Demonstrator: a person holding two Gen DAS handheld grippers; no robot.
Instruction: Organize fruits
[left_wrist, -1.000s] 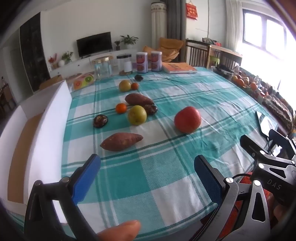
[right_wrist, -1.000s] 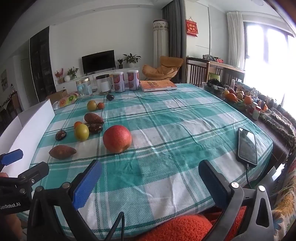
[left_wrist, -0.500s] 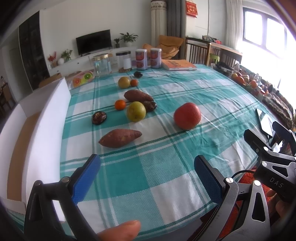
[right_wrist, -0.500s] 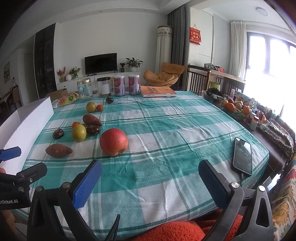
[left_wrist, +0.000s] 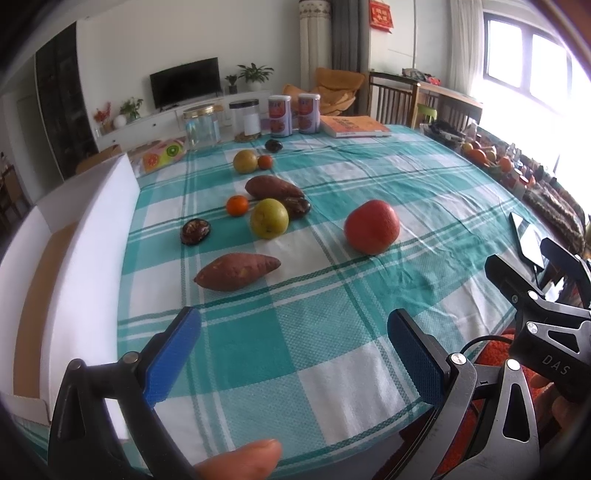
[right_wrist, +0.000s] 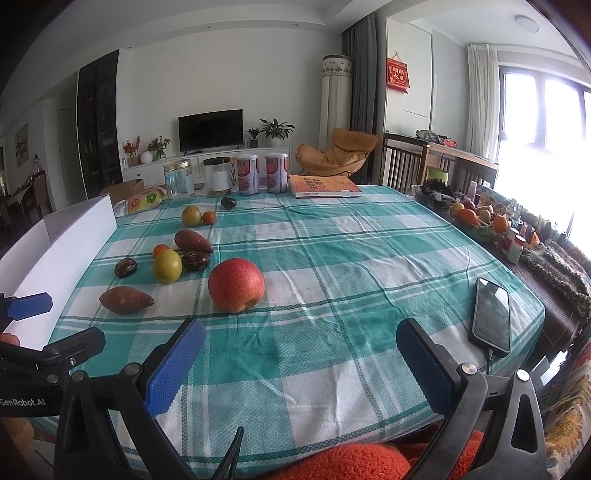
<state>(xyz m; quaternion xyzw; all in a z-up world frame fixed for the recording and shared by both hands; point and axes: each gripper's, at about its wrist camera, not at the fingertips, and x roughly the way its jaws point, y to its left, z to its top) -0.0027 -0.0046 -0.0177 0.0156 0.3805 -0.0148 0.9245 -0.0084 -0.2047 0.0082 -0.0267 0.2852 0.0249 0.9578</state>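
Fruit and vegetables lie on the checked tablecloth: a big red apple (left_wrist: 371, 227) (right_wrist: 236, 285), a green-yellow fruit (left_wrist: 269, 218) (right_wrist: 167, 266), two sweet potatoes (left_wrist: 237, 271) (left_wrist: 274, 187), small oranges (left_wrist: 237, 205), dark fruits (left_wrist: 195, 231) and a second yellow fruit (left_wrist: 245, 161) farther back. My left gripper (left_wrist: 293, 354) is open and empty above the near table edge. My right gripper (right_wrist: 300, 363) is open and empty, nearer than the apple.
A white open box (left_wrist: 74, 236) stands along the table's left edge. Jars and cans (right_wrist: 247, 180) and a book (right_wrist: 323, 185) stand at the far edge. A phone (right_wrist: 492, 319) lies at the right. A fruit basket (right_wrist: 474, 218) stands beyond it.
Both views have tilted up a little and pulled slightly back; the fruits sit lower in frame. Both grippers stay open; nothing on the table moved.
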